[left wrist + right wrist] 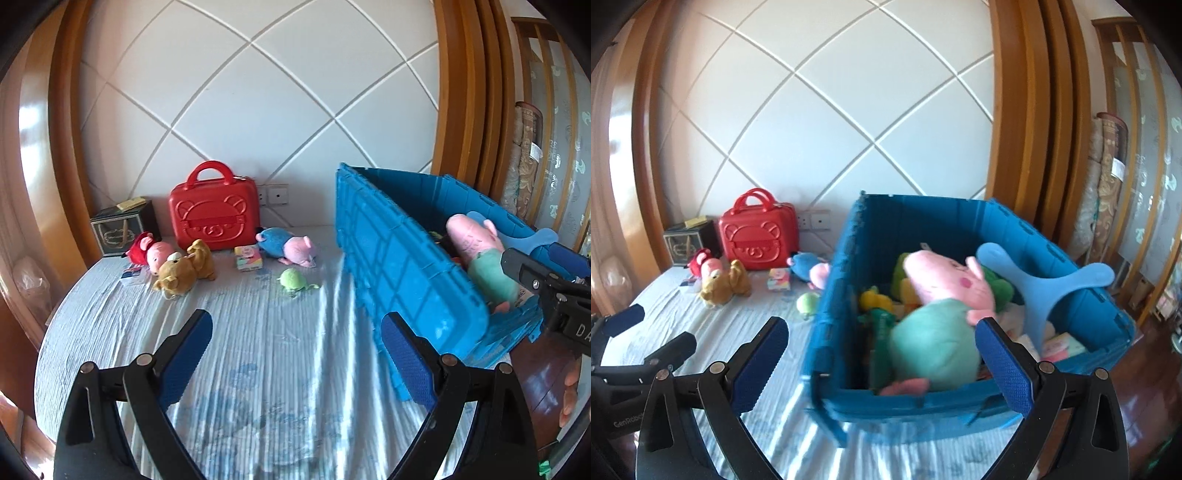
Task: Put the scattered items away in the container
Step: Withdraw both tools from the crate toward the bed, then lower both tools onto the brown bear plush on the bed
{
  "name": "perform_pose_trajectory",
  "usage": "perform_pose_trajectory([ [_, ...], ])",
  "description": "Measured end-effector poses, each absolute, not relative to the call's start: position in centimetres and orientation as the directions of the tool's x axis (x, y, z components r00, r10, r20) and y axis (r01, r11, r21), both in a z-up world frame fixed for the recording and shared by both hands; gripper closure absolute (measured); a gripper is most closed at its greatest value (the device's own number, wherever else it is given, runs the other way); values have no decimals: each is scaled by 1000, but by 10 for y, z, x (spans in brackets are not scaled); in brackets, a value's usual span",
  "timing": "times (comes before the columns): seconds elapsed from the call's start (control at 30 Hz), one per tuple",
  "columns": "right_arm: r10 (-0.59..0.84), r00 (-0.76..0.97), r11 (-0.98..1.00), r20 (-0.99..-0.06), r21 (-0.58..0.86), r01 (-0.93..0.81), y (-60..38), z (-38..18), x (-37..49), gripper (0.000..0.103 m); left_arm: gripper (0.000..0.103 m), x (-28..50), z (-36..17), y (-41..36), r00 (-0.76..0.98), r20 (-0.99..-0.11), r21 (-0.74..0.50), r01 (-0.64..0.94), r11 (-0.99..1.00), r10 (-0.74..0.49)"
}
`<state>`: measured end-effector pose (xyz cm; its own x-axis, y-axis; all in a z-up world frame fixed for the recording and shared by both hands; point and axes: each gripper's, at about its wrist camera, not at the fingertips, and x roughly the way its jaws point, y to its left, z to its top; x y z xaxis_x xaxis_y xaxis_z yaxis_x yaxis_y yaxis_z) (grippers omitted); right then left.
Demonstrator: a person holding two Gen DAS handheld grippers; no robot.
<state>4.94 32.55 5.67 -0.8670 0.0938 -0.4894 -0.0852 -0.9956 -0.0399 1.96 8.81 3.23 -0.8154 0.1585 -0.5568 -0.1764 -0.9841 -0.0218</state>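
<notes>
Your right gripper has its jaws spread wide, nothing pinched. The big pink pig plush in the green shirt sits just past the pads, inside the blue crate, not touched by either pad. Your left gripper is also wide open, with only striped bedsheet between its fingers; the crate's wall stands just beside its right pad.

Readable text: "GenRobo…" on the left gripper's body in the right wrist view, cut off at the edge. "DA…" on the right gripper's body in the left wrist view, also cut off. The small box's print is too blurred to read.

Crate is to your right on the bed, one crate. Inside it: one pig plush on top, one light-blue forked piece leaning on the far side, plus yellow and green soft toys and a pale packet underneath; I can't count those cleanly.

Still loose on the sheet, well ahead of the left gripper:
- 1 green round plush, nearest
- 1 small pastel box
- 1 brown bear plush
- 1 blue-and-pink plush
- 1 red-and-pink pig plush
- 1 flat clear packet

Against the wall: 1 red bear-embossed case, 1 dark box.
</notes>
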Motion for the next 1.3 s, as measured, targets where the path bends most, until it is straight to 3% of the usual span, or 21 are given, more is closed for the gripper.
perform_pose_trajectory([
  [0.2, 31, -846, -999, -532, -23, -23, 235, 41, 34, 0, 9, 4, 9, -15, -777, -626, -44, -51, -998, 67],
  [0.43, -14, -796, -997, -605, -47, 54, 174, 16, -6, 0, 9, -17, -17, -79, -748, -664, -80, 64, -995, 5],
  [0.83, -131, -706, -985, -696, 14, 170, 143, -43, -124, 0, 9, -113, -50, -107, -669, -734, -21, 194, -981, -116],
  [1.0, -165, -641, -977, -750, 33, 213, 129, -68, -172, 0, 9, -160, -65, -119, -642, -760, -48, 208, -977, -99],
  [1.3, -238, -597, -960, -766, 93, 263, 87, -106, -273, 0, 9, -280, -104, -136, -606, -794, -82, 188, -979, -49],
])
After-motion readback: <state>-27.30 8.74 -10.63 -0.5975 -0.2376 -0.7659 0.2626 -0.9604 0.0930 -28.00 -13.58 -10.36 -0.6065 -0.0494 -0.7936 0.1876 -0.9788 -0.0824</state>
